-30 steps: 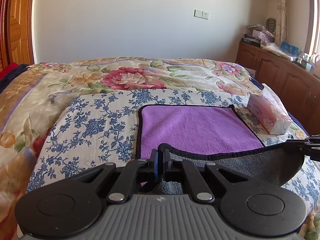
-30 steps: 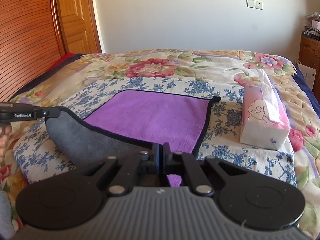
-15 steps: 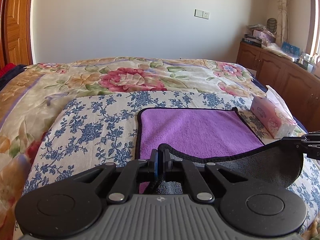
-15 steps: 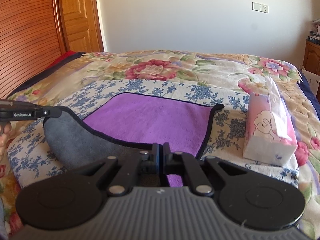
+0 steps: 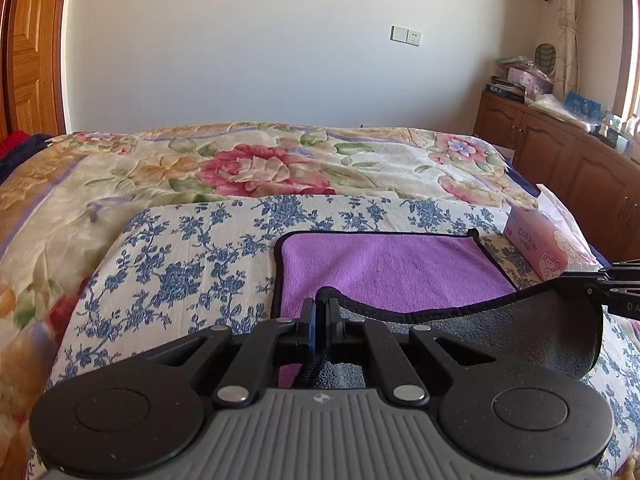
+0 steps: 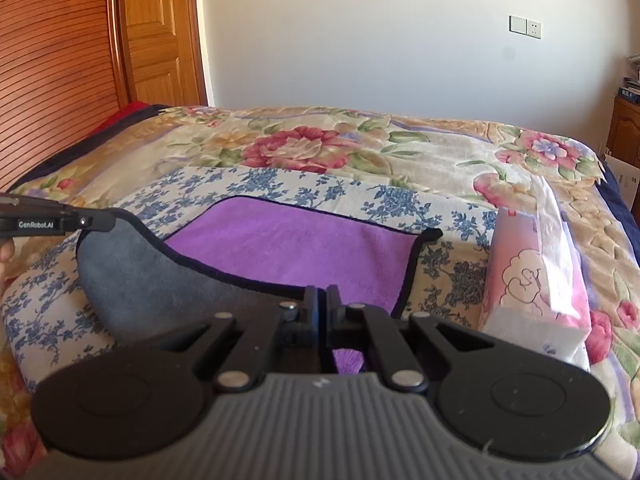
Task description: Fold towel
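Note:
A towel [image 5: 392, 264], purple on top, grey underneath, with a black hem, lies on a blue-flowered cloth [image 5: 192, 248] on the bed. Its near edge is lifted and curls forward, showing the grey side [image 6: 136, 272]. My left gripper [image 5: 319, 304] is shut on the near left corner. My right gripper [image 6: 322, 292] is shut on the near right corner. Each gripper also shows in the other's view, the right one at the right edge [image 5: 600, 280], the left one at the left edge [image 6: 92, 222]. The far half lies flat [image 6: 296, 240].
A pink tissue box [image 6: 536, 280] stands on the bed just right of the towel; it also shows in the left wrist view [image 5: 540, 240]. A floral quilt [image 5: 260, 164] covers the bed. A wooden cabinet [image 5: 560, 148] stands right, wooden doors [image 6: 156, 32] left.
Both grippers have carried the towel's near edge higher and farther forward over the purple side. More of the grey underside shows and less purple is uncovered.

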The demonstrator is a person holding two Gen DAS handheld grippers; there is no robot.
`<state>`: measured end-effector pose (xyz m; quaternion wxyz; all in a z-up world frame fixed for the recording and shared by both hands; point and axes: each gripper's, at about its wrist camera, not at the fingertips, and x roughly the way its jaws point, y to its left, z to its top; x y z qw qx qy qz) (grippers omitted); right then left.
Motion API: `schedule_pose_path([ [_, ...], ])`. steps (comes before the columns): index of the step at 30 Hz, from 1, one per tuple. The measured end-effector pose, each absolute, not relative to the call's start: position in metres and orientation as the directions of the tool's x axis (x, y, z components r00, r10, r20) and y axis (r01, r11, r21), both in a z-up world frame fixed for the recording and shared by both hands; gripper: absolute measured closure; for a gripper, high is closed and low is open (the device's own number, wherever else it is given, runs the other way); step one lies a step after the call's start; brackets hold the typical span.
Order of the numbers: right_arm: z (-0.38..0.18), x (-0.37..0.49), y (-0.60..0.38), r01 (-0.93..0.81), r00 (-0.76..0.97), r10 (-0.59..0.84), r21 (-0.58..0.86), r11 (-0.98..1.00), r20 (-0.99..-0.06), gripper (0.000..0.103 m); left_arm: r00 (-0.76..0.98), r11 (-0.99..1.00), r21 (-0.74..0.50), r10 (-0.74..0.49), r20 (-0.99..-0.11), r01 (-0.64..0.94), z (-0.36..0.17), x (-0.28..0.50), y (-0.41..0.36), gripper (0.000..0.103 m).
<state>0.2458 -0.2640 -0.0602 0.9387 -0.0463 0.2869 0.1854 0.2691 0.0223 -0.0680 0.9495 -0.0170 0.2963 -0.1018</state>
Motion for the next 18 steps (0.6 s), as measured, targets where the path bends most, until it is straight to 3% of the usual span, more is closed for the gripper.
schedule_pose_path([
  [18,-0.063,0.275,-0.262,-0.395,0.782,0.316,-0.034,0.918,-0.537,0.099,0.805,0.977,-0.088,-0.210,-0.555,0.194,-0.066,0.298,0.019,0.098],
])
